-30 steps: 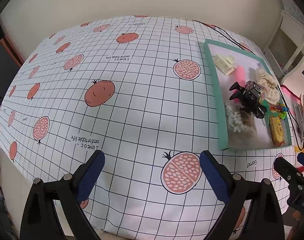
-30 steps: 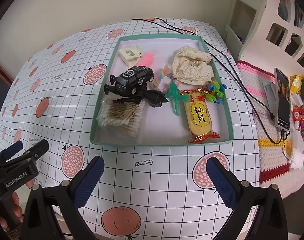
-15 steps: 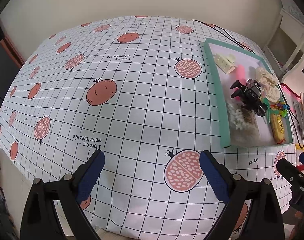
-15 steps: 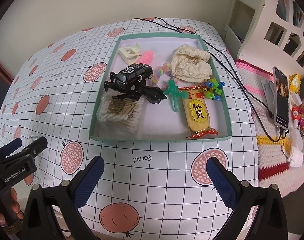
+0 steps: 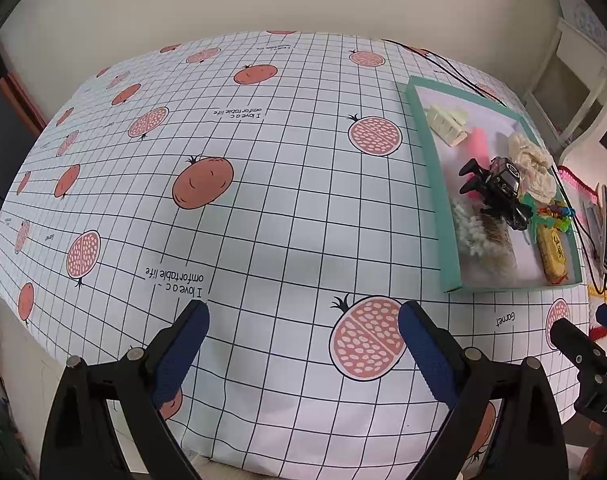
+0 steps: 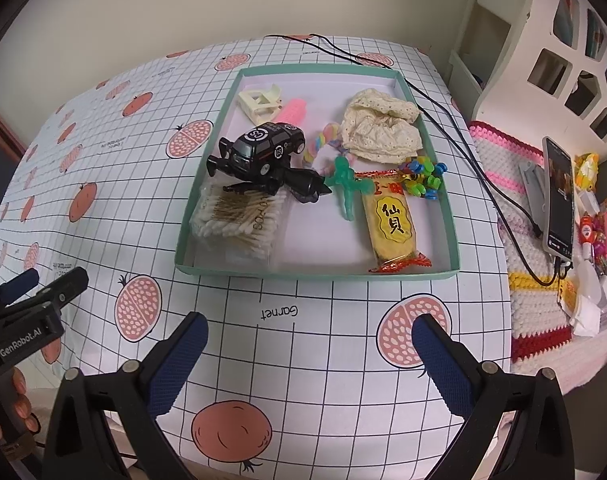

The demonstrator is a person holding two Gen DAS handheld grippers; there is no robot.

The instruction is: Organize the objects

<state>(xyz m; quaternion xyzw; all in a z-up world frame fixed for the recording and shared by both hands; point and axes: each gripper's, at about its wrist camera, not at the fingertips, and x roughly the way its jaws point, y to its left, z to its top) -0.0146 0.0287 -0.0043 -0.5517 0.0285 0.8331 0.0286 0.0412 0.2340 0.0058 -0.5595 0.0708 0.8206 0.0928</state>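
Left tongs: the left gripper [image 5: 303,320] hovers above bare tablecloth [image 5: 263,200] with its jaws spread wide and nothing between them; open cloth runs from 9 to 12 o'clock, so there is ample room to sweep
Table edge: the cloth drops away at 6 o'clock just beneath both tools; a low pull-back could snag the fabric and drag everything with it
Right tongs: the right gripper [image 6: 309,334] is also wide open and holds nothing, poised short of the tray's near wall
Tray: the green tray [image 6: 315,273] sits at 12 o'clock from the right tongs and holds all the task's things
Crowding risk: the black toy car [image 6: 267,150] rests on a black toy piece [image 6: 303,186] and overlaps the cotton swab box [image 6: 239,216]; lifting one would likely tip or shift the others
Small pieces: the green figure [image 6: 345,184], snack packet [image 6: 391,224] and coloured beads [image 6: 421,178] touch, so a wide grip may catch two
Far right hazard: a black cable [image 6: 463,148] runs along the tray at 2 o'clock toward a phone [image 6: 559,200]; a swing that way could hook it
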